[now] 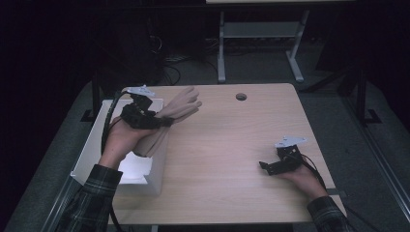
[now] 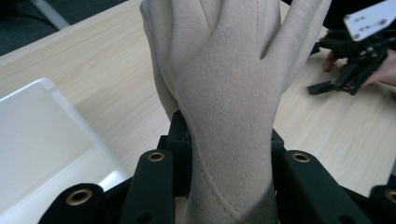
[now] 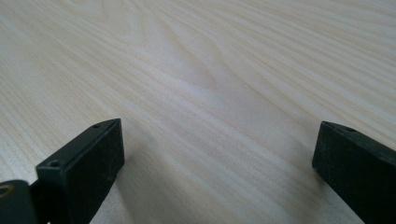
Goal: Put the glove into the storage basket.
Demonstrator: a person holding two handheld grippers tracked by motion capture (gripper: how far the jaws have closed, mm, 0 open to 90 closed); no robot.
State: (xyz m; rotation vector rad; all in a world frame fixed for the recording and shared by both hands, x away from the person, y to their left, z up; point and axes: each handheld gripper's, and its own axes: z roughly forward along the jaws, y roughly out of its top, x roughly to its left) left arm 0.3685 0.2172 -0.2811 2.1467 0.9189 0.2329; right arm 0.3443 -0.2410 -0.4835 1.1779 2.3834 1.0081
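A beige glove hangs in my left gripper, fingers pointing toward the middle of the table. The grip is at the wrist. In the left gripper view the black jaws press on both sides of the glove, so my left gripper is shut on it. It is raised over the right wall of a white box. My right gripper rests low near the table's right side, open, with only bare wood between its jaws. It also appears far off in the left gripper view.
The white box stands at the table's left edge. A round cable hole is at the back of the wooden table. Another desk's legs stand on the floor beyond.
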